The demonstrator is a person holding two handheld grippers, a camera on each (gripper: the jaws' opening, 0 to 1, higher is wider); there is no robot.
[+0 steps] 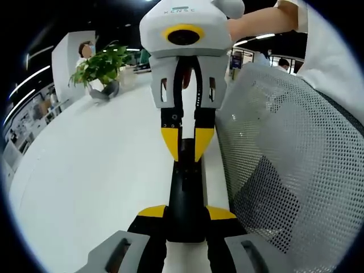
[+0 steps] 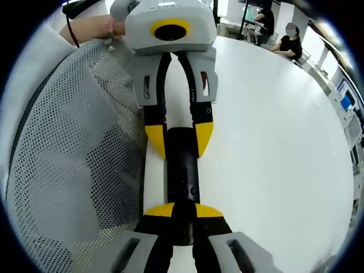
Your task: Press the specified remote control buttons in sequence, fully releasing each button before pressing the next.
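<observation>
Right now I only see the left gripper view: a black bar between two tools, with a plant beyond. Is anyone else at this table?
Observer: Yes. The right gripper view shows a person in black seated at the far edge of the white table.
Operator: What is the black bar?
Observer: It looks like a remote. From that side, a few small marks that look like buttons show on its top face.
</observation>
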